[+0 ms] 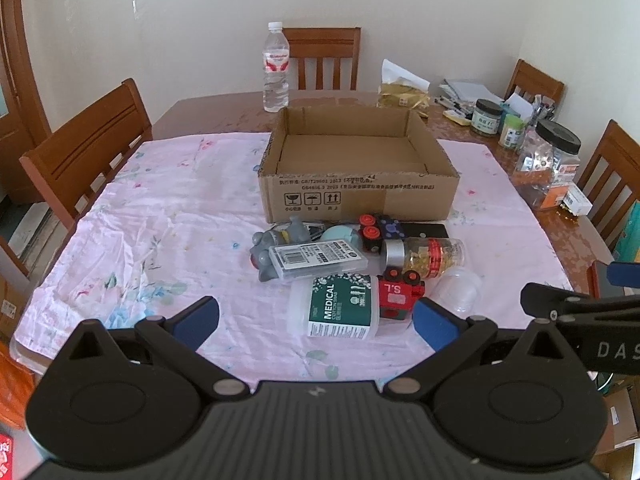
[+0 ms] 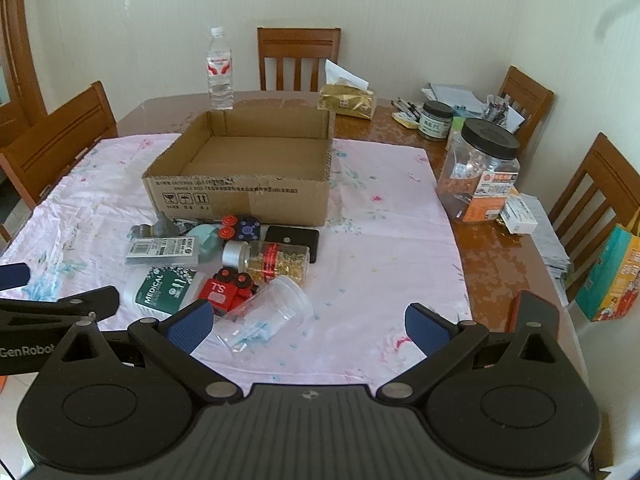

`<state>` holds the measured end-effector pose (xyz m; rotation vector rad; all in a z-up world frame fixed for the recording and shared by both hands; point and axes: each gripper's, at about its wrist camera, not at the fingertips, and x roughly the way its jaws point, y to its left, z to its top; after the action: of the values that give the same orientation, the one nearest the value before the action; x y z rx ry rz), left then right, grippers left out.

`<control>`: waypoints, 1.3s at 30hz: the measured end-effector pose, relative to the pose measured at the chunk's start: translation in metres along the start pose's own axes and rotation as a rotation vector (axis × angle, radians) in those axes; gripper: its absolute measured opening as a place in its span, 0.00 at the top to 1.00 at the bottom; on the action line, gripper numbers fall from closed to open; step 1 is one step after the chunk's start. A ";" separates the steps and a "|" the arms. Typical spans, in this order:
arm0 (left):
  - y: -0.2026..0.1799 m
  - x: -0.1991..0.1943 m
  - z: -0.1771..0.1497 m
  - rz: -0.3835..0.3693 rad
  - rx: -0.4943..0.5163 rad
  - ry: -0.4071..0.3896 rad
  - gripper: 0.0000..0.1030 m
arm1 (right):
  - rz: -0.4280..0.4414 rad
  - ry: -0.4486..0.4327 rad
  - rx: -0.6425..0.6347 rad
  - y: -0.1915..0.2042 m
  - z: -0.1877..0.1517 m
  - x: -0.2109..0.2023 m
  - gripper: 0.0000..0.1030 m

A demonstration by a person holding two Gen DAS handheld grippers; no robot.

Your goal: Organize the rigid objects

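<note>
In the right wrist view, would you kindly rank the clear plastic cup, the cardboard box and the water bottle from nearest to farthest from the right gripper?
1. Clear plastic cup: lying on its side, just ahead of the open right gripper, left of centre.
2. Cardboard box: mid-table, behind the pile.
3. Water bottle: upright at the far edge.

Your left gripper (image 1: 316, 322) hovers with its blue-padded fingers (image 1: 198, 322) spread wide, gripping nothing. Your right gripper (image 2: 308, 326) sits just beside it at a similar height, jaws equally wide apart, pads (image 2: 426, 330) bare, both pointing forward.
</note>
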<state>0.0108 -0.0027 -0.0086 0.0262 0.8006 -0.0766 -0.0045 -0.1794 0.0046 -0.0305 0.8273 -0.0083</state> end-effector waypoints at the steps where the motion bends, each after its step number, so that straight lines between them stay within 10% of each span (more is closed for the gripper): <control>1: 0.000 0.001 -0.001 -0.005 -0.001 -0.001 0.00 | 0.012 -0.005 -0.002 0.000 -0.001 0.001 0.00; 39: -0.005 0.123 0.008 -0.020 -0.012 0.116 0.00 | 0.002 0.113 0.003 -0.015 0.002 0.065 0.00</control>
<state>0.1010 -0.0155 -0.0913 0.0115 0.9176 -0.0902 0.0415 -0.1960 -0.0412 -0.0266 0.9398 -0.0090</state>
